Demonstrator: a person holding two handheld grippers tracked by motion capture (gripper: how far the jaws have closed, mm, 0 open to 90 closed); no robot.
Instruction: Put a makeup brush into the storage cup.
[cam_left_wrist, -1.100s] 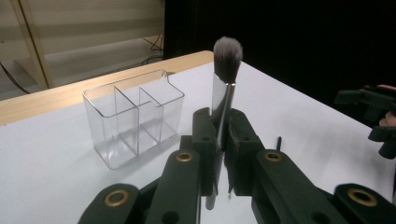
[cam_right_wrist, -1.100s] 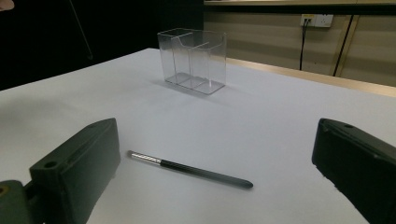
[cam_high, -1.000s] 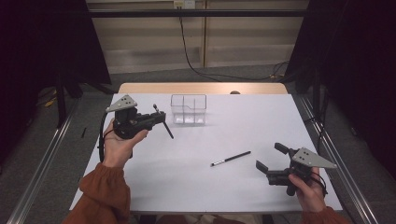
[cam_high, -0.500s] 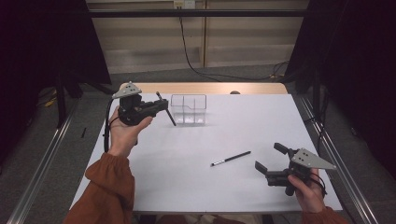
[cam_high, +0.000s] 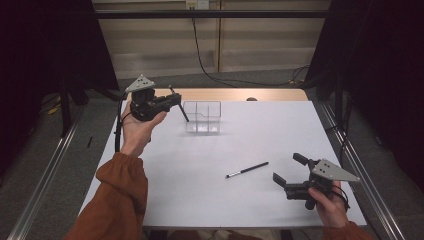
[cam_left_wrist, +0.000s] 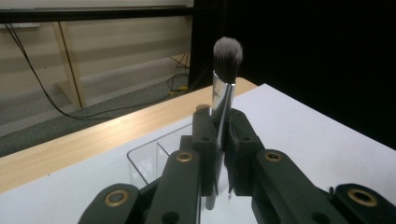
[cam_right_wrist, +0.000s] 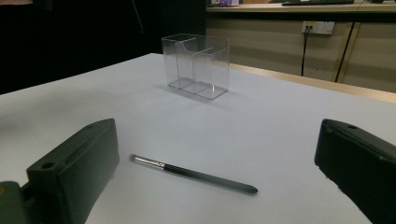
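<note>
Brush (cam_left_wrist: 227, 79) — clamped upright between the left gripper's (cam_high: 167, 103) fingers, raised just left of the clear organizer (cam_high: 202, 116). Right gripper (cam_high: 289, 171) rests on the desk (cam_high: 280, 130), fingers spread wide and holding nothing — a thin pencil (cam_high: 246, 170) lies between it and the organizer.

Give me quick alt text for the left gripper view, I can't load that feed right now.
The left gripper is shut on a makeup brush, held upright with its grey bristles on top. Just beyond the jaws, a clear plastic organizer stands on the white table, whose wooden edge runs behind it.
</note>
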